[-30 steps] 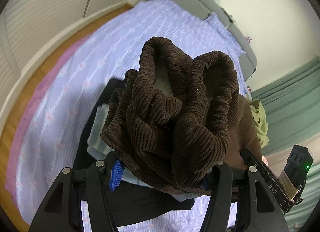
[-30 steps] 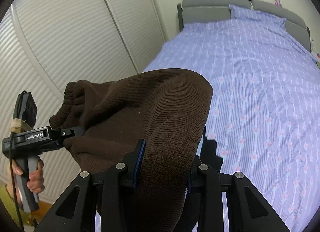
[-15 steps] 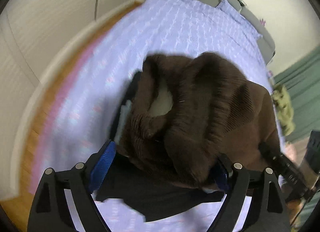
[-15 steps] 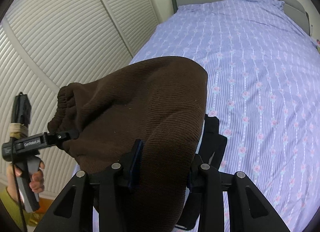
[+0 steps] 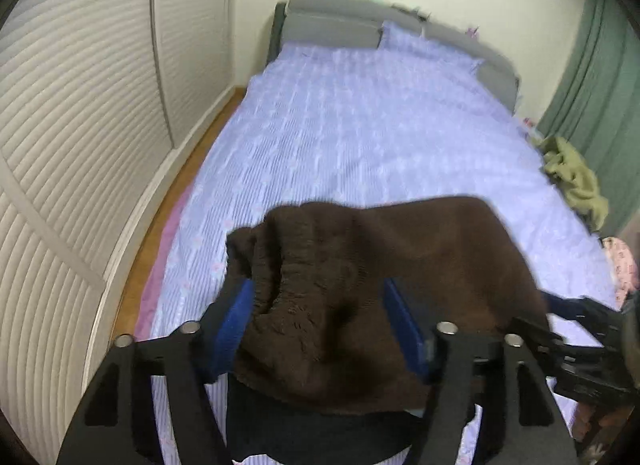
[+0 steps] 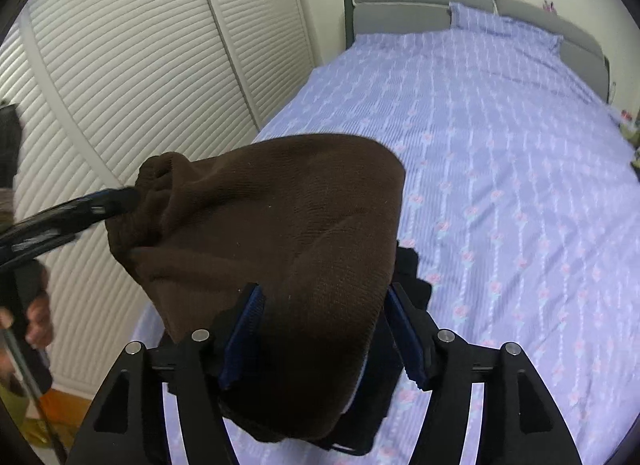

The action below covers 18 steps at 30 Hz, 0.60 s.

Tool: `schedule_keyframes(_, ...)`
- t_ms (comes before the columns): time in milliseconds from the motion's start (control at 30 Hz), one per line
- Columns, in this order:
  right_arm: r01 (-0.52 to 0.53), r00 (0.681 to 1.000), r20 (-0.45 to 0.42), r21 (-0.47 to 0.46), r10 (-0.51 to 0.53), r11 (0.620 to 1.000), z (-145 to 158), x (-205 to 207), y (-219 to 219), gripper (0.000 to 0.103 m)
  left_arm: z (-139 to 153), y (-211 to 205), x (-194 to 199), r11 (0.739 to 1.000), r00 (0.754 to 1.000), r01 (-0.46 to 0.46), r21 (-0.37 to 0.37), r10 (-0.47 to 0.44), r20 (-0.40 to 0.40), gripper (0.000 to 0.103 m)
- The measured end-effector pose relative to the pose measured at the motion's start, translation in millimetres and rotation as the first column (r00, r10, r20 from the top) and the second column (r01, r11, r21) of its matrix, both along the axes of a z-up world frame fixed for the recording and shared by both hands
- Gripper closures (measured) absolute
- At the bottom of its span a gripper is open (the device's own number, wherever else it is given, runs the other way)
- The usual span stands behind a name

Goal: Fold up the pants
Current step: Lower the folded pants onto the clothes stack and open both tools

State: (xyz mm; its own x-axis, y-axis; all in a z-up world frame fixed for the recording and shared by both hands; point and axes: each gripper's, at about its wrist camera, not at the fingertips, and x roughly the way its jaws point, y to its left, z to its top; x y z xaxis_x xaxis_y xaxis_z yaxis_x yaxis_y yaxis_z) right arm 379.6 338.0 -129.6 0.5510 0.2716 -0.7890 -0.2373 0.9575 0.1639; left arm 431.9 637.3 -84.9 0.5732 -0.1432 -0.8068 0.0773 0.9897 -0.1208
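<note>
Pinching brown pants (image 5: 360, 305) between blue pads: left gripper (image 5: 320, 321) on bunched waistband, right gripper (image 6: 324, 329) on smooth knit, garment held above bed (image 5: 360, 137). Black clothing (image 5: 320, 433) lay beneath. Left view alone showed green cloth (image 5: 576, 181) and curtain (image 5: 600, 77); right view alone showed hand (image 6: 38, 317) on left gripper handle, louvred doors (image 6: 132, 65).

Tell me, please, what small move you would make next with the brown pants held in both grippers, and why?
Probably lower both grippers together toward the bed. The left gripper and right gripper each have brown pants bunched between their pads, held up over a dark garment. The pants hang in a lump, so laying them flat seems needed before any fold.
</note>
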Motion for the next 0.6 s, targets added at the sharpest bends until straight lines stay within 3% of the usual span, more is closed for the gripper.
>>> schedule_keyframes(67, 0.012, 1.0, 0.004, -0.013, -0.012, 1.0, -0.5, 0.7, -2.7, 0.04, -21.4, 5.0, 14.0, 0.997, 0.996, -0.073, 0.041, 0.075, -0.054, 0.044)
schedule_keyframes(200, 0.03, 0.999, -0.023, 0.016, -0.03, 0.999, -7.8, 4.6, -8.3, 0.04, -48.7, 27.6, 19.9, 0.982, 0.975, -0.172, -0.075, 0.159, -0.156, 0.044)
schedule_keyframes(333, 0.041, 0.997, -0.072, 0.059, -0.037, 0.997, -22.4, 9.2, -8.8, 0.039, -63.5, 31.1, 21.1, 0.981, 0.967, -0.18, -0.068, 0.164, -0.197, 0.043)
schedule_keyframes(600, 0.035, 0.994, -0.101, 0.046, -0.03, 0.998, -50.2, 10.8, -12.0, 0.031, -83.6, 36.1, 9.7, 0.976, 0.961, -0.192, -0.105, 0.165, -0.221, 0.04)
